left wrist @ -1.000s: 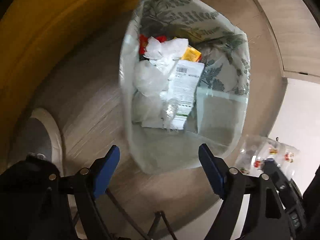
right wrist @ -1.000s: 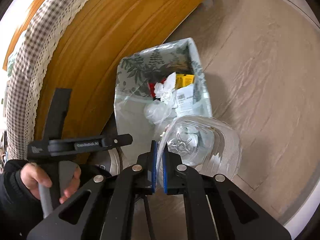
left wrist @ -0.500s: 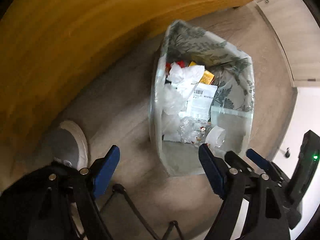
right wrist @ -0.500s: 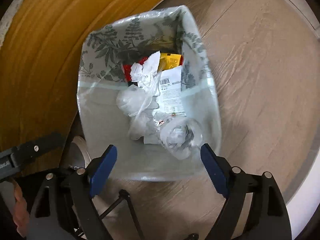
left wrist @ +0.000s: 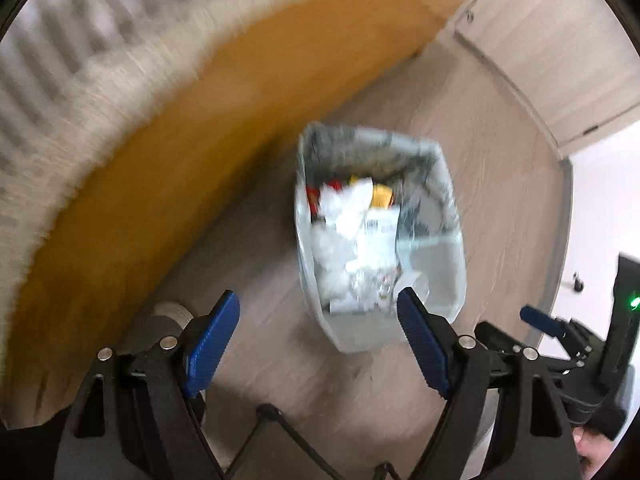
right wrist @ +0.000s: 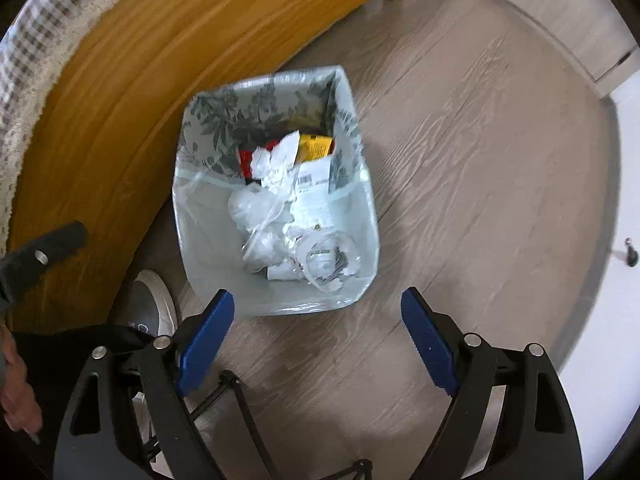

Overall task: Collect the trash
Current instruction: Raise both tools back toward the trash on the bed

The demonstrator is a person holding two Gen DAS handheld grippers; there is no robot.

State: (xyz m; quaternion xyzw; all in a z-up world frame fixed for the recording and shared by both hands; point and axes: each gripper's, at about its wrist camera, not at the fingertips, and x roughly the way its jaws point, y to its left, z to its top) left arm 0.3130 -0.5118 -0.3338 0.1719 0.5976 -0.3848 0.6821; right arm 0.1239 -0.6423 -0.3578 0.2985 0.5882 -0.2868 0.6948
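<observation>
- Left gripper [left wrist: 318,336] hovers above the trash bin [right wrist: 352,292], fingers spread, nothing between them.
- The bin stands on the wooden floor [right wrist: 480,168] beside the wooden furniture [right wrist: 160,48]; the clear plastic bottle [right wrist: 330,260] lies inside it.
- Right gripper [right wrist: 318,332] above the bin has just opened, fingers spread and empty.

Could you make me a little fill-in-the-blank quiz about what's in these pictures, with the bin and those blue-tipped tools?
1. The trash bin stands on the ____ floor.
2. The clear plastic bottle lies ____ the bin.
3. The right tool has its blue pads ____, with nothing between them.
4. The snack packet at the bin's far end is ____.

Missing words: wooden; inside; open; yellow
</observation>
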